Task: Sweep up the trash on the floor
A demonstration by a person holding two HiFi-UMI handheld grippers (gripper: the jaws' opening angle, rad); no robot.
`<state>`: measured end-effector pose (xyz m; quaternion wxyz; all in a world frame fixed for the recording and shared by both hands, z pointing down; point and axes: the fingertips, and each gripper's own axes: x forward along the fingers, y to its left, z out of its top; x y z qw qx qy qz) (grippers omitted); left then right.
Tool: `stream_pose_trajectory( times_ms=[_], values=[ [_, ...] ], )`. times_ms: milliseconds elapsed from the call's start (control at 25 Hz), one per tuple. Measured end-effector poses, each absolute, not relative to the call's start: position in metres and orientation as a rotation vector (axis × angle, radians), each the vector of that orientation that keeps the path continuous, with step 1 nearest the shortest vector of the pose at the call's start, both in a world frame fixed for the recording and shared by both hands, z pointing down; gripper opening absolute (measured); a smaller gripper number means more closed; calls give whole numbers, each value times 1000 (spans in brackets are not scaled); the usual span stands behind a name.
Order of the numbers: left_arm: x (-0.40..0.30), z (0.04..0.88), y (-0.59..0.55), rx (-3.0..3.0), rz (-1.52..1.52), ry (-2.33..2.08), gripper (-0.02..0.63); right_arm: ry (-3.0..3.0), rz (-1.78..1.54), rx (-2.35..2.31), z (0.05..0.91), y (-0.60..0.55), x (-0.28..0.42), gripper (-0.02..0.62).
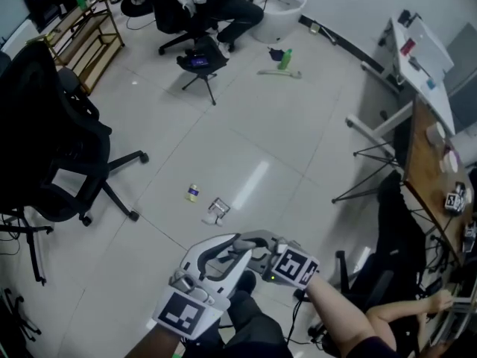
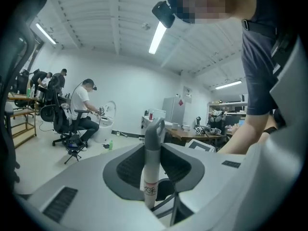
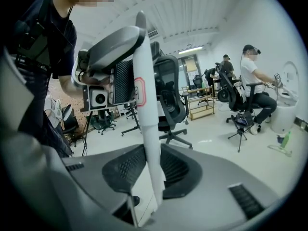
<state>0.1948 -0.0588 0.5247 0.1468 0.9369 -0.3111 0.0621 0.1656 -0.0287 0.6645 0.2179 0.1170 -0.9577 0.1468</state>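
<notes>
Two grippers clamp one pale broom handle point(image 3: 144, 119). The left gripper point(image 2: 153, 170) is closed on it near the grey hooked tip, and the right gripper point(image 3: 150, 174) grips it lower down. The broom head is out of view.

Two pieces of trash lie close together mid-floor point(image 1: 298, 133), just ahead: one small bottle point(image 1: 193, 193) and one crumpled wrapper point(image 1: 217, 211). One green bottle point(image 1: 285, 58) stands far off.

Risks: a blind stroke may miss the trash. The small bottle may roll under the black chair point(image 1: 52, 148) by the floor's left edge. The round handle may twist in the jaws.
</notes>
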Motion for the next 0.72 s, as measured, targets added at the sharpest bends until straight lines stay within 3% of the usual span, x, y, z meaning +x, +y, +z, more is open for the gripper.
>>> stream_pose_trajectory(
  times_ms=[320, 720],
  values=[
    [199, 525, -79, 2689, 196, -943, 100, -2644, 377, 215, 666, -43, 168, 106],
    [151, 545, -130, 2689, 135, -877, 98, -2641, 406, 269, 679, -91, 128, 103]
  ],
)
